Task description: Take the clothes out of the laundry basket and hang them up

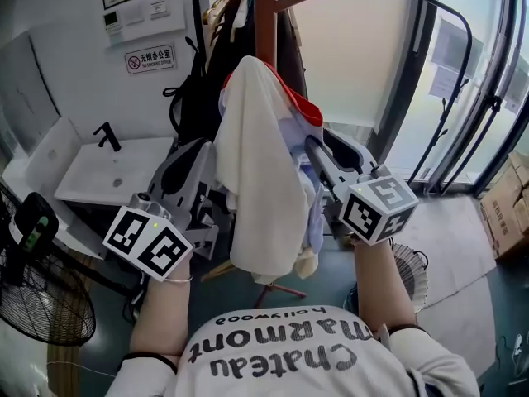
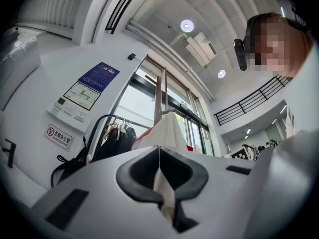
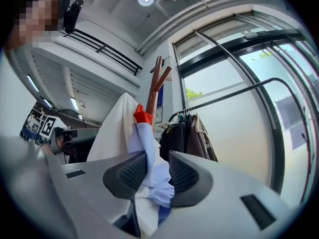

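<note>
Pinching a fold of the cream cloth (image 2: 167, 128) in the tightly closed left gripper (image 2: 159, 156); straddling the blue cloth (image 3: 154, 178) with the right gripper (image 3: 158, 158), jaws apart and not clamping; with both cloths draped over the wooden stand (image 1: 264, 15), atop a red cloth (image 1: 302, 106), beside dark coats (image 3: 187, 133).

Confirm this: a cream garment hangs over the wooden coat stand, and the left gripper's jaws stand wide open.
Wrong on the jaws: the left gripper view shows the left gripper shut on the cream garment hanging over the wooden coat stand.
</note>
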{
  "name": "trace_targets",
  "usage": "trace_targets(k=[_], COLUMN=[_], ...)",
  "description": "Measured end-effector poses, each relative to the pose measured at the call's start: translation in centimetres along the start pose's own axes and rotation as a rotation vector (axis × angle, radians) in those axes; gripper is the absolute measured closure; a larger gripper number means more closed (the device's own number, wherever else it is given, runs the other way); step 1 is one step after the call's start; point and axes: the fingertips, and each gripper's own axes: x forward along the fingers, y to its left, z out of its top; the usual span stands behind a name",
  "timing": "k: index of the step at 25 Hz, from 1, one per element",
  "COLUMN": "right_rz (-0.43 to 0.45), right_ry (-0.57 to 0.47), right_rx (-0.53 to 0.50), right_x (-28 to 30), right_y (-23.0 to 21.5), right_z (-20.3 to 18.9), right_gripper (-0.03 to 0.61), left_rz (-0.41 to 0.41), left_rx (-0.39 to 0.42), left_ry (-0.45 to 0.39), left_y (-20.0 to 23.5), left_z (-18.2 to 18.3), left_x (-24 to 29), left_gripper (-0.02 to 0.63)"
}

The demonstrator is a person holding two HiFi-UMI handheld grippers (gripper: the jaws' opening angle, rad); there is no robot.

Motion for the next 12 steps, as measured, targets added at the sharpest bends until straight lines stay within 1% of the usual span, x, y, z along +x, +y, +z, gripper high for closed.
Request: trace_targets(k=[6, 9, 12], right_rz=[0.002, 0.01, 0.045], right_ry=[-0.001, -0.009, 0.028], right_rx=[0.006, 0.022, 0.038], right_x=[-2.4, -3.6, -4.8], right_y=[0.1, 0.0, 0.1], right_z=[-0.1, -0.4, -1.2], right_gripper=[0.414, 0.414, 0.414], left_rz=[0.015, 0.047, 0.085], left_rx=[-0.002, 0.004, -0.007], left_ry=[0.019, 0.021, 0.017], left_y=[-3.1, -4.3, -5.8], left_z=[-1.3, -2.2, -2.8], left_x=[-0.1, 0.0, 0.1], left_gripper=[0.6, 0.6, 0.6])
